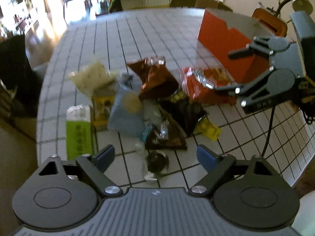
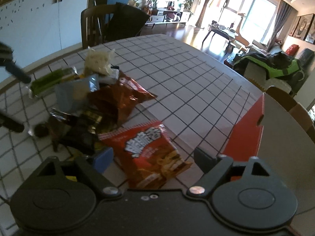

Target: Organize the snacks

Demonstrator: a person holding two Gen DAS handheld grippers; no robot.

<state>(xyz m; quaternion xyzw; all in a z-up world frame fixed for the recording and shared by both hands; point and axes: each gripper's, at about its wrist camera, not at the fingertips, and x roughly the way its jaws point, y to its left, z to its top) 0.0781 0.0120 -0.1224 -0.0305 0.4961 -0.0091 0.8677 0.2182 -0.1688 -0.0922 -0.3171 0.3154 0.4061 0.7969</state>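
Note:
A pile of snack packs lies on the white grid-patterned table (image 1: 157, 31): a green pack (image 1: 78, 131), a blue-grey pack (image 1: 126, 110), a copper bag (image 1: 155, 76), a black bag (image 1: 183, 114) and a red bag (image 1: 202, 82). My left gripper (image 1: 155, 157) is open low over the pile's near edge, and a small dark round wrapped snack (image 1: 157, 161) lies between its fingers, untouched. My right gripper (image 2: 153, 159) is open over the red bag (image 2: 153, 153), its pads apart from the bag. An open orange-red box (image 2: 248, 129) stands at the right.
My right gripper (image 1: 232, 70) shows at the right of the left wrist view, in front of the orange-red box (image 1: 222, 45). A black cable (image 1: 269, 129) crosses the table. A wooden chair (image 2: 94, 25) stands behind the table, and the table edge runs close at the left.

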